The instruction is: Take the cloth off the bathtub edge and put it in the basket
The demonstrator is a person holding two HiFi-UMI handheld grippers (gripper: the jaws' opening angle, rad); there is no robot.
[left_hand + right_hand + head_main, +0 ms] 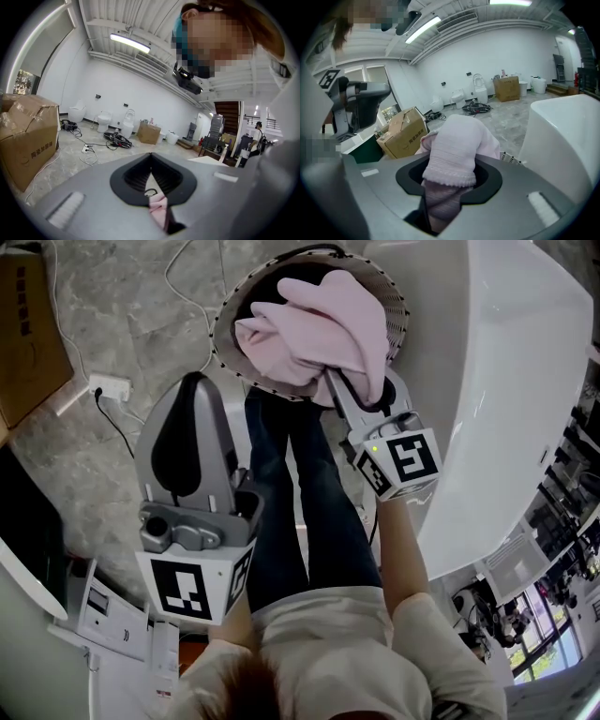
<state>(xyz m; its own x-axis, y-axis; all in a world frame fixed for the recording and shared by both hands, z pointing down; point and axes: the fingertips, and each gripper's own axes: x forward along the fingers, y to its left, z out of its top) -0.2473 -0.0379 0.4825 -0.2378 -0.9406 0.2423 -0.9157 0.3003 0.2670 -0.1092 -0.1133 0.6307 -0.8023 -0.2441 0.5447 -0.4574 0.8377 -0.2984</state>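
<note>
Head view: gripping cloth (328, 320) with right gripper (337, 385) at basket (398, 315) mouth; holding left gripper (194, 381) closed and empty beside basket rim, clear of cloth.

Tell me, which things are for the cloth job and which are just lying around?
For the job:
- pink knitted cloth, pinched in the right claw
- round white mesh basket, under the cloth
- smooth white bathtub

Just lying about:
- brown cardboard box
- white power strip on the floor
- white toilets by the far wall
</note>
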